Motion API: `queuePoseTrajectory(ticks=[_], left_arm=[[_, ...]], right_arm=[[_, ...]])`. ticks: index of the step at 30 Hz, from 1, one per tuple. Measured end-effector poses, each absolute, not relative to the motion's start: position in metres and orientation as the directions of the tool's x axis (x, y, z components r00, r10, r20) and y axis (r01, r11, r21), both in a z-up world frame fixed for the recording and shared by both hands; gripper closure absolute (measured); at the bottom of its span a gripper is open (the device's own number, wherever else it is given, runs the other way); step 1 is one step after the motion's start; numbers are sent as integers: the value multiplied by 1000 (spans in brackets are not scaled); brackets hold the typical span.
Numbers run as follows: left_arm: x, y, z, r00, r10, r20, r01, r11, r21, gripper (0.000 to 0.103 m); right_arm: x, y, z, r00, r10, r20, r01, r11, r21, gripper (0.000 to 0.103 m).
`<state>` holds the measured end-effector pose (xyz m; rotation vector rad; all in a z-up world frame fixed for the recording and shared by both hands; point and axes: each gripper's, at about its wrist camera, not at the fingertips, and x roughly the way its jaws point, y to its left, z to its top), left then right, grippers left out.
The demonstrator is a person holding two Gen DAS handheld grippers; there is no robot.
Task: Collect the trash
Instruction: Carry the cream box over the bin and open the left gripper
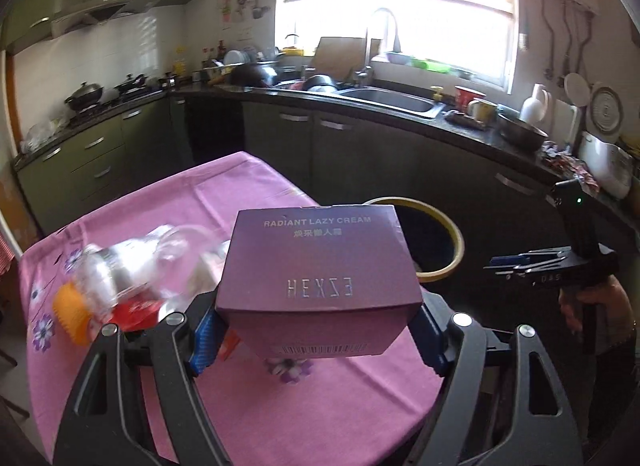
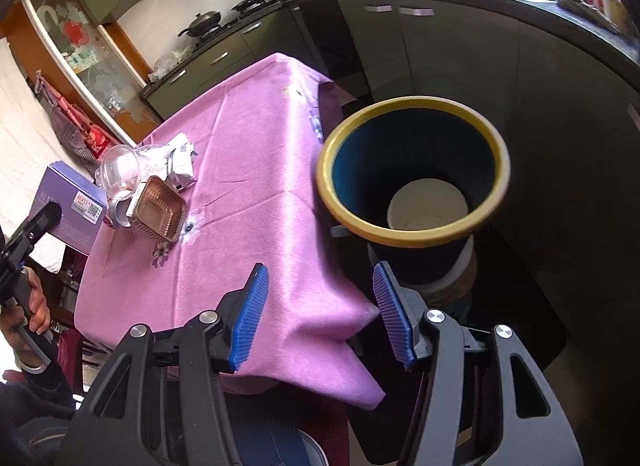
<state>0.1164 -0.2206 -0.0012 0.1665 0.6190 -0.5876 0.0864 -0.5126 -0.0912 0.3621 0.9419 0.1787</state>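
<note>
**Op:** Kitchen setting, pink flowered tablecloth [image 2: 248, 169] over a small table; dark counter and sink behind. My left gripper [image 1: 316, 330] is clamped on a purple HEXZE cream box [image 1: 316, 270], blue pads bearing on its two side faces, box lifted clear of the cloth.

**Obs:** Why hold it by the sides?

**Op:** My judgement: the flat faces give the pads [image 1: 204, 340] full contact, and the box hangs level for a drop. It points toward the yellow-rimmed bin [image 2: 412, 169], which stands just beside the table's far corner, so the carry is short.

**Obs:** Right side?

**Op:** Right gripper [image 2: 320, 314] has its fingers apart, holding nothing, hovering over the table's near corner with the bin mouth ahead. I read that as parked out of the box's path.

**Obs:** Bin contents?

**Op:** Something white and round at the bottom; cannot tell what.

**Obs:** Remaining trash?

**Op:** Foil tray [image 2: 158, 213], clear plastic cup [image 2: 120, 169], crumpled white wrapper [image 2: 180, 163], clustered on the cloth. Left view blurs them.
</note>
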Motion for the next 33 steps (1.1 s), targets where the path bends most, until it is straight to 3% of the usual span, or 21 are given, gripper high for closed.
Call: queuePoseTrajectory(ticks=[6,12,18,24,33], left_arm=[[162,-325,-13,555,-559,-616,669,740,-68,30],[215,-422,-55,462,-528,-713,703,708,-68,30],[255,-470,-95,413,-472,-779,687,723,-74,26],[259,-453,-84,431,-494,-756,663,741,-106,20],[183,-331,-3,582,-545,-603,626,774,-96,11]], right_arm=[[58,-561,-99,602,242,-761,116,916,384,48],[48,-588,-109,607,227,-761,169,899,403,47],[49,-596,-117,595,230,-770,190,890,413,43],[52,-589,-113,589,222,-777,186,899,397,42],[68,-552,-105,587,259,-767,104,915,389,42]])
